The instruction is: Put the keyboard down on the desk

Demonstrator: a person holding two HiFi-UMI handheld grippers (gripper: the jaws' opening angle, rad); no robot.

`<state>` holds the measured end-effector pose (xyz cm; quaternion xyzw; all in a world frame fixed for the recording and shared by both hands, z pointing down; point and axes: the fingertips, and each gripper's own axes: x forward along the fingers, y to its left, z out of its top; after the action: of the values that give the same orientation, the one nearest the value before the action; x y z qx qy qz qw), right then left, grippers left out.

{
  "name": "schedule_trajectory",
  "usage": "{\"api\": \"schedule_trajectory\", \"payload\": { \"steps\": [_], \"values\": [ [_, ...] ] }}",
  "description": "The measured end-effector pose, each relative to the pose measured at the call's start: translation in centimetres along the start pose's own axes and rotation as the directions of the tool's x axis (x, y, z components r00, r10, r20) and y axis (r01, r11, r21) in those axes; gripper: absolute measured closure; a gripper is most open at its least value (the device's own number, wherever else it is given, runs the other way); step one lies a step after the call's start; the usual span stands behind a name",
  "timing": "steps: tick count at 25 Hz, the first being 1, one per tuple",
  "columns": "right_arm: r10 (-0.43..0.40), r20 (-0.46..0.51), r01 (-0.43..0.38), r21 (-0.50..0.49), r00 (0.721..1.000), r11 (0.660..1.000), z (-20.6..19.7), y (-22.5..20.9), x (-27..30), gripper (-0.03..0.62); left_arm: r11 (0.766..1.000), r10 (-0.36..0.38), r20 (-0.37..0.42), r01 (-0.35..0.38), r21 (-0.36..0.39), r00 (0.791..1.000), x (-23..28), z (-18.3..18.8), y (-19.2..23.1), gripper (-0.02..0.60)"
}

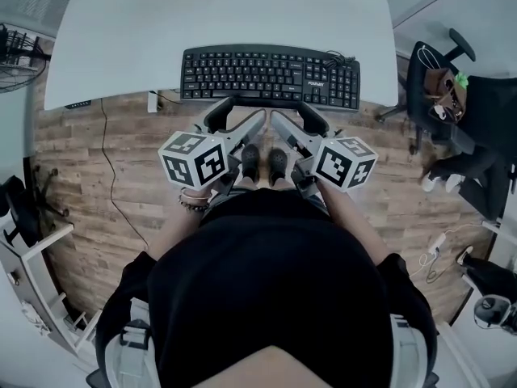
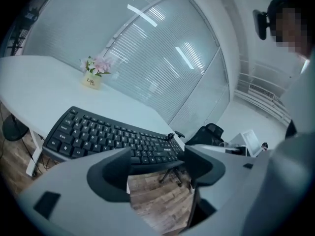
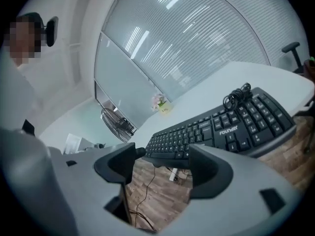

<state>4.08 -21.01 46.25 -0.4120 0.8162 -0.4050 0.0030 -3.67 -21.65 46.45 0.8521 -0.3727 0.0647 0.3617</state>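
Keyboard [image 1: 271, 77] flat on bench [image 1: 218, 14], upper centre.
I find left claw [image 2: 157, 156] and right claw [image 3: 162, 154] both spread, empty, just below its lower edge.

Wood floor [image 1: 105, 184], blinded windows [image 2: 162, 58]

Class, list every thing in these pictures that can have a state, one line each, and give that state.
Black computer keyboard: lying flat, keys up, at the white desk's near edge.
Keyboard's black cable: coiled on the keyboard.
Left hand-held gripper: open, empty.
Right hand-held gripper: open, empty.
Small pot of pink flowers: upright.
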Motion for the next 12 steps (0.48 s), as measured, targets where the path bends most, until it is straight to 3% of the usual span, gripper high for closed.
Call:
{"api": "schedule_trajectory", "payload": {
  "steps": [12],
  "values": [
    [0.040,0.139,-0.023,-0.125,0.989,0.992,6.0,2.4,-1.0,0.270,0.985,0.002,0.120,-0.022,0.168,0.993,-0.3,6.2,-2.4,0.243]
  ]
}}
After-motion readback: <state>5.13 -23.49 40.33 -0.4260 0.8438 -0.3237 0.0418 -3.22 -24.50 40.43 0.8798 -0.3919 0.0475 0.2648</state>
